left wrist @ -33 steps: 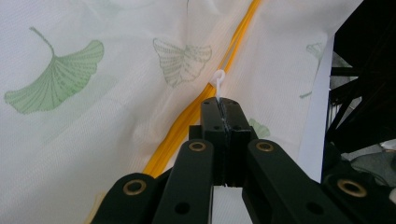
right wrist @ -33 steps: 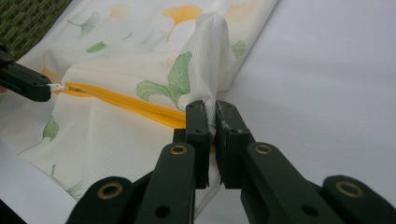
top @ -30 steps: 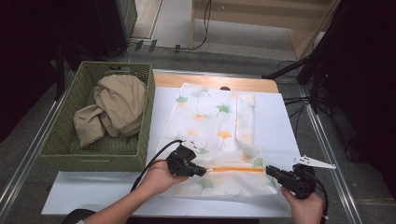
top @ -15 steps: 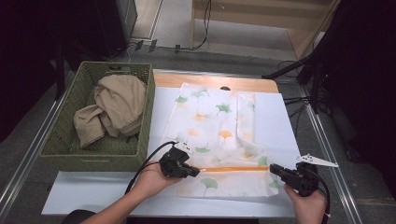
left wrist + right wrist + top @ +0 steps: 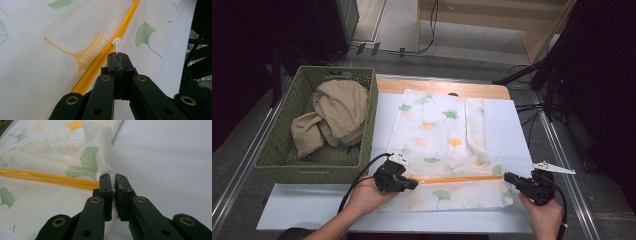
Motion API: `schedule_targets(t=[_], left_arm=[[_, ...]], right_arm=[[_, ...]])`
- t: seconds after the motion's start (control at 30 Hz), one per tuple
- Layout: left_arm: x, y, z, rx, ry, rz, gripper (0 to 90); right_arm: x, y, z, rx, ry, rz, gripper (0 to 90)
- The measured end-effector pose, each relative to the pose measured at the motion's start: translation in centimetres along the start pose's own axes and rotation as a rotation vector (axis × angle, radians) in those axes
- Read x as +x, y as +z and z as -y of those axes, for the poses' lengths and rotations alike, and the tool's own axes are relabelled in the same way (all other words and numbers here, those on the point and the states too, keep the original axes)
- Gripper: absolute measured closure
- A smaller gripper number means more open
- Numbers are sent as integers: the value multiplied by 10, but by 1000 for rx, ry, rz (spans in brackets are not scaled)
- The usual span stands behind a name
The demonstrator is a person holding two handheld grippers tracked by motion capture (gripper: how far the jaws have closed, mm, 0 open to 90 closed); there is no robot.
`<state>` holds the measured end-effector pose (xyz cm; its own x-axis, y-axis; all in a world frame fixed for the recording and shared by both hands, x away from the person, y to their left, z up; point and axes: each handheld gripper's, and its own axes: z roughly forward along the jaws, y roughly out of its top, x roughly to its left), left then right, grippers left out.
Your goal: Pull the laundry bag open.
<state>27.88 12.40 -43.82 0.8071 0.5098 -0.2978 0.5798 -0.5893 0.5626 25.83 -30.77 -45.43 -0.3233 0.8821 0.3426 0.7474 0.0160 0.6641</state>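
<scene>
White mesh laundry bag (image 5: 447,150) with ginkgo-leaf print lies flat on table (image 5: 512,125), beside green basket (image 5: 277,150). Left gripper (image 5: 117,55) clamped tight on white zipper pull (image 5: 116,42) at orange zipper (image 5: 457,178). Right gripper (image 5: 113,181) pinches bag's near right corner.

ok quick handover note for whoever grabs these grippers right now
Left gripper: shut on the white zipper pull of the orange zipper.
Right gripper: shut on the edge of the white mesh bag with ginkgo leaf print at the zipper's right end.
Bag lies flat on the white table; beige cloth sits in the green woven basket.
Done: both grips set.
Left: probably run the zipper along.
</scene>
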Motion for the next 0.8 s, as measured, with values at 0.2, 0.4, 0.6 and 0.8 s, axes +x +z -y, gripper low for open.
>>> schedule_targets(t=[0.2, 0.4, 0.6, 0.8], left_arm=[[-1, -8, 11, -9, -22, -15, 900], [2, -17, 22, -35, -50, -30, 900], [0, -29, 35, -58, -71, -63, 900], [1, -41, 47, -81, -100, -92, 900]], right_arm=[[-5, 3, -2, 6, -9, -3, 857], [-9, 2, -4, 3, -12, -13, 856], [-8, 1, -4, 0, -36, -21, 856], [-15, -1, -3, 1, -37, -15, 855]])
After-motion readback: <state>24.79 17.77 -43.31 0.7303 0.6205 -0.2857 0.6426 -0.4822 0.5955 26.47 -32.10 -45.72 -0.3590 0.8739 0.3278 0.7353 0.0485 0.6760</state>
